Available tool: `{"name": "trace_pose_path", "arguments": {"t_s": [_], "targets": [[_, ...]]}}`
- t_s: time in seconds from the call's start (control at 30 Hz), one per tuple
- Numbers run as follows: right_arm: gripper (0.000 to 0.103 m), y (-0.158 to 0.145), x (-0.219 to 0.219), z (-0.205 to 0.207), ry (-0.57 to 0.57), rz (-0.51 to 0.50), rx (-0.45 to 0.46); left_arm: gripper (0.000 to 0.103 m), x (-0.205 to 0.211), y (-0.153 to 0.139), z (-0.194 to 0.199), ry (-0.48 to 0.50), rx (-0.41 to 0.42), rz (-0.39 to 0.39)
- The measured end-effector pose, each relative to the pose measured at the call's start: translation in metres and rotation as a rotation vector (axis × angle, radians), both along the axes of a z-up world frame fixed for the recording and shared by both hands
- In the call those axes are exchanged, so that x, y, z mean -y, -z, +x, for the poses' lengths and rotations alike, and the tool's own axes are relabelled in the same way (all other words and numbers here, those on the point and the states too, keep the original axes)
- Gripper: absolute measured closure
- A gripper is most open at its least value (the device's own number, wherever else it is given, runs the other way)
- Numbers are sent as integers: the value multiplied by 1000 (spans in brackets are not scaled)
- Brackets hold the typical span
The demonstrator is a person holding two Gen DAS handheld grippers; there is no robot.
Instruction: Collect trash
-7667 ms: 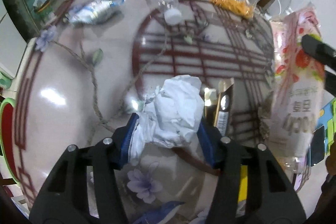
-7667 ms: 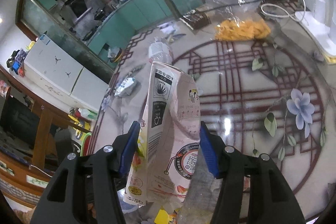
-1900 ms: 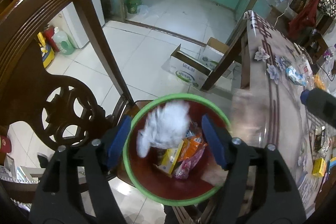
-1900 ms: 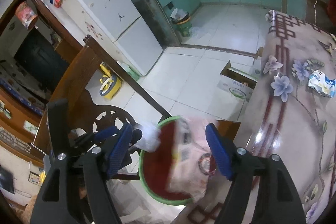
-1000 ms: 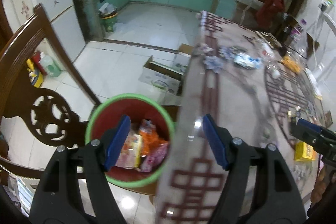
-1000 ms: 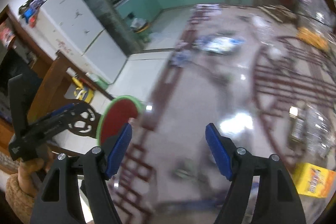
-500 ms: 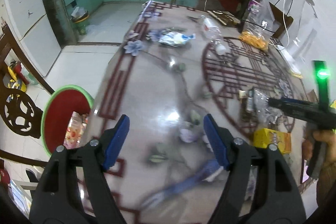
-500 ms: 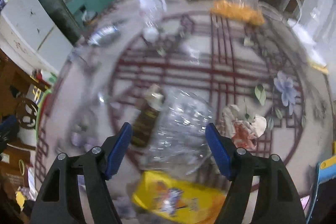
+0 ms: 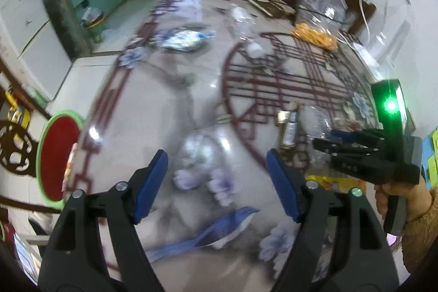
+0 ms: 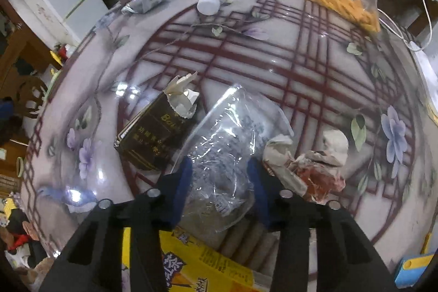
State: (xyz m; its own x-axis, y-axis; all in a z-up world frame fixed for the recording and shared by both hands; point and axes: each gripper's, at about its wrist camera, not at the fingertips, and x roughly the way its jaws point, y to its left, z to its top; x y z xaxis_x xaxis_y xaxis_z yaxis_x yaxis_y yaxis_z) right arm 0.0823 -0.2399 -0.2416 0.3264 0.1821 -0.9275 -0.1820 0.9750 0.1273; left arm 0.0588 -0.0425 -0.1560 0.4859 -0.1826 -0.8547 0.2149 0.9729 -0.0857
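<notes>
Fingers of the right gripper point(image 10: 220, 189) are clamped on a crumpled clear plastic bag point(image 10: 232, 144) lying on the tabletop point(image 10: 287, 51), between a dark brown carton point(image 10: 157, 132) and a wad of stained paper point(image 10: 306, 160), with a yellow box point(image 10: 202, 264) just below. To do this well, lift straight up so the thin film does not slip out or drag its neighbours, then carry it to the red bin with the green rim point(image 9: 58, 155) off the tabletop's edge. That gripper points steeply down. The left gripper point(image 9: 216, 182) hovers empty over the tabletop, fingers apart, also tilted down.
</notes>
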Motion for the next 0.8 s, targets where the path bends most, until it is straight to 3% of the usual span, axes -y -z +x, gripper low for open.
{"name": "trace_pose_path", "arguments": {"t_s": [0.07,0.27,0.43,0.53,0.57,0.6,0.63,0.67,0.8], "targets": [[97,-9,11,1,25,39,25,32,19,5,6,45,-9,4],[97,-35,44,1,93,143,78,32,74,34,30,158,-71,24],[96,-42,56,4,124,139,101,33,93,65,51,181,-138,41],[77,-35,65,9,166,126,86,45,96,80,63,182,-182,33],[61,-32,69,11,182,135,83,49,97,83,66,182,-189,21],[48,-30,72,11,198,146,81,61,97,86,69,180,-194,22],[47,-29,77,12,228,167,79,72,97,90,71,181,-205,30],[47,-28,81,13,241,182,73,75,95,93,73,178,-212,31],[47,-28,83,22,261,217,60,76,86,92,73,154,-200,4]]}}
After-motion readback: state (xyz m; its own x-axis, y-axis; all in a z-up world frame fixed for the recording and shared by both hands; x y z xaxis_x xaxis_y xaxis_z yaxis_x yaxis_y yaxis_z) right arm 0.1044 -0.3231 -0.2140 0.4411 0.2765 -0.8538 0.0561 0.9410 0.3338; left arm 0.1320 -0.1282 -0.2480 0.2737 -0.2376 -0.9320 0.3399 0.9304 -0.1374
